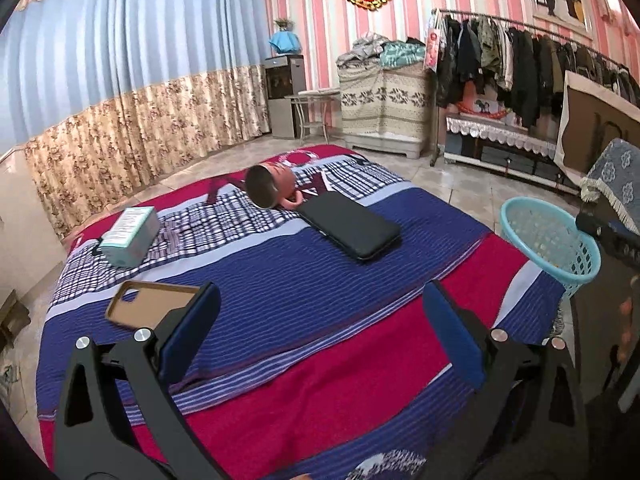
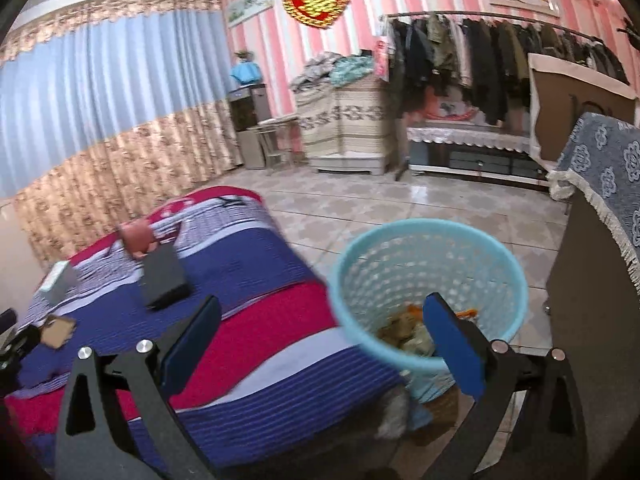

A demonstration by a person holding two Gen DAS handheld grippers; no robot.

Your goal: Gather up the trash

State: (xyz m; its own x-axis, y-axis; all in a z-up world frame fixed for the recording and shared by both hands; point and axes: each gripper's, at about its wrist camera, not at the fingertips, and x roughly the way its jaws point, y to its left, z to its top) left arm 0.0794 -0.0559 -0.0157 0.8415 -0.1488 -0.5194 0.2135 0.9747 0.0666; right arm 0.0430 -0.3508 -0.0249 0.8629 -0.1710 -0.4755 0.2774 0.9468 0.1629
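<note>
Hovering over the bed (image 1: 320,280), both sets of tongs, left (image 1: 320,336) and right (image 2: 320,340), are held apart and empty. Trash (image 2: 408,332) is seen already in the blue basket (image 2: 400,236), at 3 o'clock beside the bed, within easy reach for drops.

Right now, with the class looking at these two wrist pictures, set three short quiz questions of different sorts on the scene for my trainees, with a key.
1. True or false: the blue basket stands on the bed.
2. What lies right beside the black phone? A) the pink mug B) the small box C) the brown phone case
3. Fill in: both the left tongs and the right tongs are ____ and hold nothing.

Key
1. False: it stands on the tiled floor beside the bed, with some trash inside.
2. A
3. open
</note>
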